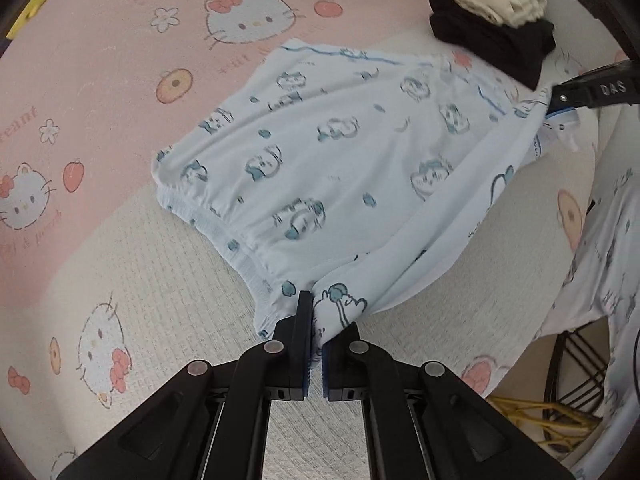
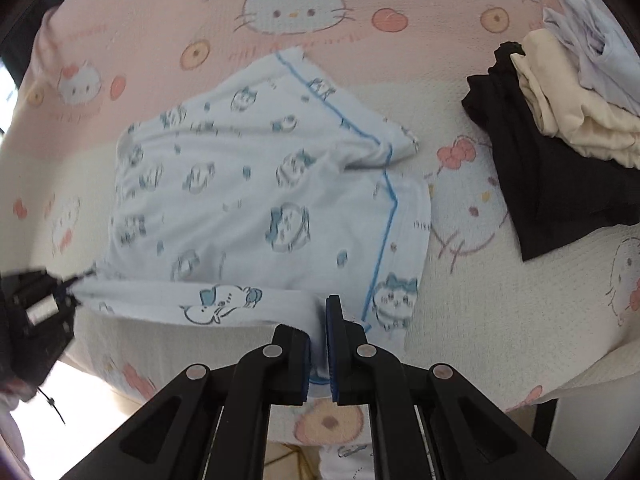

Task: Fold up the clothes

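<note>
Both grippers are on the cloth: the left gripper (image 1: 322,320) has its fingers pressed together on a bunched corner of the pale blue printed shorts (image 1: 320,152), right by the gathered elastic waistband (image 1: 208,208), and the right gripper (image 2: 318,328) is pinching the same near edge further along, close to the blue piping (image 2: 384,216). Between the two, that edge is pulled taut and lifted, while the rest of the garment lies ahead of the fingertips on the pink and cream cartoon-cat bedspread (image 2: 480,304). This looks like thin, soft jersey, light and floppy; it sags and wrinkles wherever it isn't held, so corners and hems are the sensible places to grip, and the elastic band will bunch rather than lie flat. Off ahead and to the right of the right gripper sits a stack of folded clothes (image 2: 560,128), black underneath, cream and white on top. Readable writing: "DAS" on the other gripper's finger in the left wrist view; the script lettering on the bedspread is too blurred to make out fully.
</note>
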Demonstrator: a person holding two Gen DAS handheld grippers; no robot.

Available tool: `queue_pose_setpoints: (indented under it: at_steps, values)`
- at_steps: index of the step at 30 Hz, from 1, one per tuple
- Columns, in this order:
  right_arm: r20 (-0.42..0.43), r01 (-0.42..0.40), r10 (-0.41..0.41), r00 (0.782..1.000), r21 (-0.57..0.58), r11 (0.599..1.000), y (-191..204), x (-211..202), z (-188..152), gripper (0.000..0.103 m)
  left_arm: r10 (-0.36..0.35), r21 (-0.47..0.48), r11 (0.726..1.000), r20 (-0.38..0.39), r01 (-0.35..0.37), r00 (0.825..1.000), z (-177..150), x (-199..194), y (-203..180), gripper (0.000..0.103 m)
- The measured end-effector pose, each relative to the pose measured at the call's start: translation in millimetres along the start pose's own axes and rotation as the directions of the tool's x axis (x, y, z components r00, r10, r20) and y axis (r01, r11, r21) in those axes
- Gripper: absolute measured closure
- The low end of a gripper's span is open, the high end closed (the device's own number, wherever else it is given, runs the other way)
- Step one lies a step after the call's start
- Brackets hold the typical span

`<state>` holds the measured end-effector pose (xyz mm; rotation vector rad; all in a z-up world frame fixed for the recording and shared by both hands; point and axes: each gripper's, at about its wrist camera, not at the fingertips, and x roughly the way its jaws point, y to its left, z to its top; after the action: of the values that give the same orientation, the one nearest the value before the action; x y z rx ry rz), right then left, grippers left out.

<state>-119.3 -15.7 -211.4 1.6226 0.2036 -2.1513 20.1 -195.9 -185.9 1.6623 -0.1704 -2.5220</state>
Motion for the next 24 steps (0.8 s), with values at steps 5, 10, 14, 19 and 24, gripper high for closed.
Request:
queue_pose_setpoints:
  at_steps: [5,10,14,19,24]
  values:
    - [0.005,-0.036,0.035,0.999,0.064,0.997,0.3,11.1,55.7,0.097,-0.009,-0.105,0.994,0.010,0.010,1.000,22.7,4.8,29.9,0.102]
    - [0.054,-0.084,0.080,0.995,0.079,0.993,21.8,17.7,105.2,0.097,-0.049,-0.233,0.971,0.017,0.052,0.999,44.7,15.6,66.1,0.102]
    - [0.082,-0.137,0.131,0.988,0.076,0.988,35.9,28.2,138.6,0.097,-0.081,-0.301,0.950,0.023,0.085,0.996,53.1,25.8,91.6,0.102]
    - [0.042,-0.136,0.133,0.990,0.088,0.987,32.1,49.6,168.5,0.097,-0.110,-0.322,0.940,0.016,0.109,0.994,69.0,42.7,112.2,0.102]
    - [-0.057,-0.088,0.094,0.994,0.088,0.992,31.3,79.2,203.2,0.097,-0.069,-0.285,0.956,0.000,0.066,0.998,92.0,55.3,121.9,0.102]
